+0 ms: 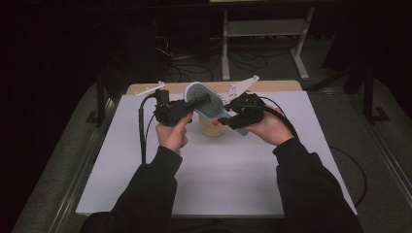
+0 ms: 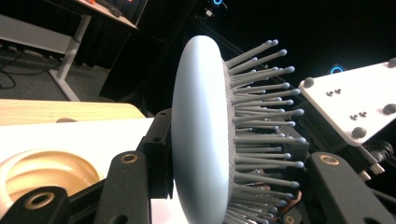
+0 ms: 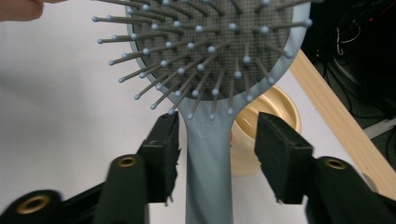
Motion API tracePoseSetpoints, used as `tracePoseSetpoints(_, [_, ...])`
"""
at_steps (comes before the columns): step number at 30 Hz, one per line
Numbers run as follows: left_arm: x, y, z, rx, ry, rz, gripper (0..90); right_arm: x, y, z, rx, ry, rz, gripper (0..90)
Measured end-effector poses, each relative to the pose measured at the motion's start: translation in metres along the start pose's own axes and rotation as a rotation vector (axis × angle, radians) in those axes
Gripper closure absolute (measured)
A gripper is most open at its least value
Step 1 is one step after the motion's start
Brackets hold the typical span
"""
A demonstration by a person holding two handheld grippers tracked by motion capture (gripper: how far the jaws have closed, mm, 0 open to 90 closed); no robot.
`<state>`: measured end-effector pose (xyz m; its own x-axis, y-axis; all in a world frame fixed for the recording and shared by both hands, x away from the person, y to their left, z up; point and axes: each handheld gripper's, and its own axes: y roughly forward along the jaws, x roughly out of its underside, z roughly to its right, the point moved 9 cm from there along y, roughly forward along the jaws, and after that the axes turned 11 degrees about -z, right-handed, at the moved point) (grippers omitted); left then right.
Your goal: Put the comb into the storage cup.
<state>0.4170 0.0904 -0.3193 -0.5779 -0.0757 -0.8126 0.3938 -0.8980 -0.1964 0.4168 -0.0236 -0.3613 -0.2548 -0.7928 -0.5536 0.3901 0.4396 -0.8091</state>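
Pale blue-grey plastic paddle hairbrush with grey ball-tipped bristles [image 1: 204,101] held up in the air above the white tabletop sheet [image 1: 218,165], over a short tan cup [image 1: 213,127] standing near the middle of the sheet's far half. Left gripper [image 1: 200,100] reaching in from the left across the brush head; in the left gripper view, brush head [image 2: 205,135] seen edge-on between the jaws, smooth back pressed against the left-hand pad, bristles pointing toward the right-hand jaw (whether that pad bears on the bristle tips cannot be told, so grip state uncertain). Right gripper [image 1: 228,116] low at the brush's handle end; in the right gripper view, handle [image 3: 208,172] rising straight up between the two black jaws, clear gap on each side, pads not touching, so jaws spread and grasping nothing. Same view: bristled face [image 3: 210,51] of the brush turned toward the camera, cup [image 3: 266,130] behind the handle to the right, light wooden table edge [image 3: 341,121] running diagonally beyond it. Left hand [image 1: 172,131] and right hand [image 1: 272,127] wrapped round the gripper bodies, dark sleeves [image 1: 145,194] entering from below. White three-cornered plate [image 1: 243,86] atop the right gripper; another [image 1: 148,88] on the left. Dark floor with cables [image 1: 194,63] and white desk legs [image 1: 265,43] beyond the table.
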Motion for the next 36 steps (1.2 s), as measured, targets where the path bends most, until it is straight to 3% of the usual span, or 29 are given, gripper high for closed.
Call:
tracePoseSetpoints(7, [-0.009, -0.003, 0.004, -0.026, 0.044, 0.003, 52.0, 0.002, -0.004, 0.004, -0.069, 0.086, 0.02, 29.5])
tracePoseSetpoints(15, [-0.023, -0.008, 0.011, -0.032, 0.07, 0.018, 51.8, 0.008, -0.002, 0.015, -0.063, 0.182, 0.032, 0.0])
tracePoseSetpoints(18, [-0.029, -0.011, 0.012, -0.043, 0.086, 0.016, 51.8, 0.011, -0.003, 0.02, -0.036, 0.208, 0.047, 0.0])
tracePoseSetpoints(22, [-0.037, -0.014, 0.014, -0.058, 0.112, 0.012, 51.8, 0.013, -0.007, 0.022, -0.054, 0.23, 0.084, 0.0])
tracePoseSetpoints(25, [-0.042, -0.016, 0.016, -0.081, 0.142, 0.003, 51.8, 0.017, -0.009, 0.024, -0.048, 0.246, 0.09, 0.0])
tracePoseSetpoints(36, [-0.064, -0.022, 0.024, -0.11, 0.192, 0.004, 51.8, 0.028, -0.016, 0.031, -0.024, 0.281, 0.126, 0.0])
